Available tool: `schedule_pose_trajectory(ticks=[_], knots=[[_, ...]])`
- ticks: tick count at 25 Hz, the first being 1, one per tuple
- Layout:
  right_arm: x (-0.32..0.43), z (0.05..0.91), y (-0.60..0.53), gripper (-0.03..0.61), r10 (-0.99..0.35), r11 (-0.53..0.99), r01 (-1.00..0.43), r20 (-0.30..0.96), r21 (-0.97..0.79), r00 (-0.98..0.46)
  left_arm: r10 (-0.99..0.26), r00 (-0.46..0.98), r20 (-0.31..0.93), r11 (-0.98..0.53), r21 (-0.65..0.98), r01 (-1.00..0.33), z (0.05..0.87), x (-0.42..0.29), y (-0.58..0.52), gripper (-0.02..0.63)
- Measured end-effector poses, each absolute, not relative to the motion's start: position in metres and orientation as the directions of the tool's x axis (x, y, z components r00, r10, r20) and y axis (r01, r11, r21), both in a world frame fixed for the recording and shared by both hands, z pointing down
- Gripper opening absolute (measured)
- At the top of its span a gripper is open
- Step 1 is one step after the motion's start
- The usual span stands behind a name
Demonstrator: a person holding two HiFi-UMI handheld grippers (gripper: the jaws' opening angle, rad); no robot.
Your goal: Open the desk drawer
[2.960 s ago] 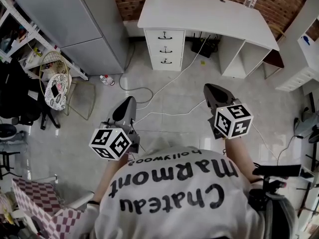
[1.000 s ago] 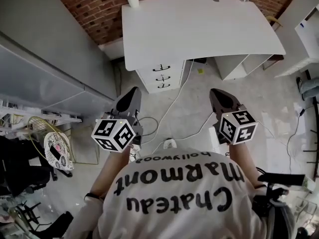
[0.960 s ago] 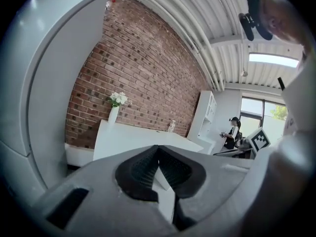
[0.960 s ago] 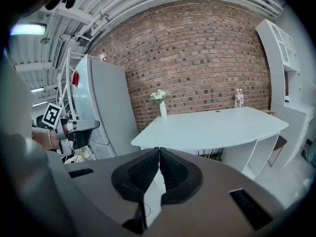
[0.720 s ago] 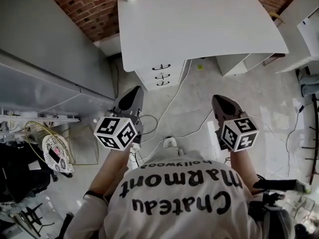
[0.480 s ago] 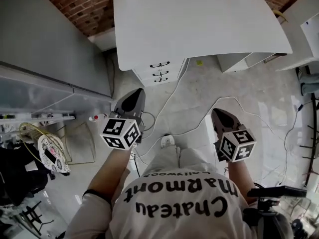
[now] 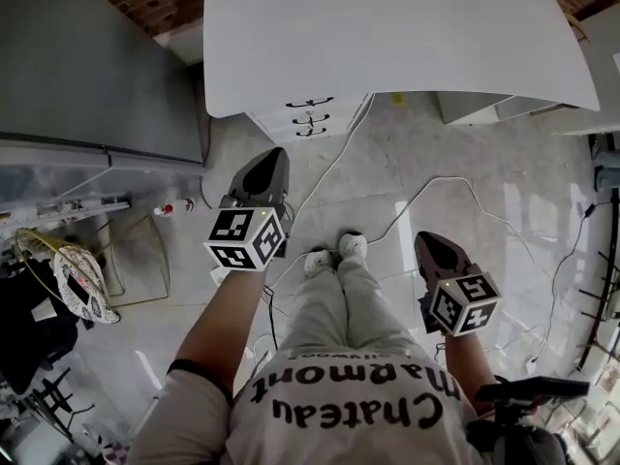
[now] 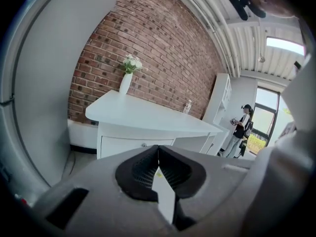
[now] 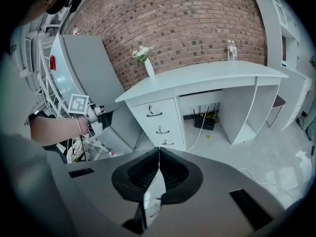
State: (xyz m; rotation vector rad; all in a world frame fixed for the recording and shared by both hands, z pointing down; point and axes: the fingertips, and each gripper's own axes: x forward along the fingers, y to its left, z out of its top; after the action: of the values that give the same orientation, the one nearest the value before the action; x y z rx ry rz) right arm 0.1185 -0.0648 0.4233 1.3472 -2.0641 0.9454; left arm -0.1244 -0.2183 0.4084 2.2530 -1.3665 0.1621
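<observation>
The white desk [image 7: 387, 27] fills the top of the head view, with its stack of three drawers [image 7: 308, 119] under the left end. Each drawer front is flush and carries a black handle. My left gripper [image 7: 266, 168] hangs shut and empty a short way in front of the drawers, touching nothing. My right gripper [image 7: 434, 250] is lower and to the right over the floor, also shut on nothing. The right gripper view shows the drawers [image 9: 158, 122] well ahead of its jaws [image 9: 159, 154]. In the left gripper view the top drawer front [image 8: 133, 144] sits just beyond the tips [image 8: 158, 149].
A grey cabinet [image 7: 87, 56] stands left of the desk. White cables [image 7: 426, 192] trail over the tiled floor by the person's shoes [image 7: 334, 255]. A vase [image 8: 126, 80] and a bottle [image 9: 229, 51] stand on the desk. A person [image 8: 242, 127] stands far off.
Both grippers have sunk lower and drawn nearer the desk. The person has stepped forward, so the desk fills more of the head view. The jaws stayed shut.
</observation>
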Motion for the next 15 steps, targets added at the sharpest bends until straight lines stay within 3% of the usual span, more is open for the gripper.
schedule_pose_trajectory(ticks=[8, 15], knots=[[0.132, 0.514, -0.100, 0.014, -0.569, 0.293, -0.906, 0.706, -0.306, -0.422, -0.842, 0.447, 0.300, -0.353, 0.320, -0.879, 0.489, -0.117, -0.252, 0.015], [0.159, 0.593, -0.126, 0.014, -0.593, 0.264, -0.915, 0.697, -0.304, -0.403, -0.856, 0.453, 0.251, -0.417, 0.182, -0.890, 0.540, -0.098, -0.287, 0.015]])
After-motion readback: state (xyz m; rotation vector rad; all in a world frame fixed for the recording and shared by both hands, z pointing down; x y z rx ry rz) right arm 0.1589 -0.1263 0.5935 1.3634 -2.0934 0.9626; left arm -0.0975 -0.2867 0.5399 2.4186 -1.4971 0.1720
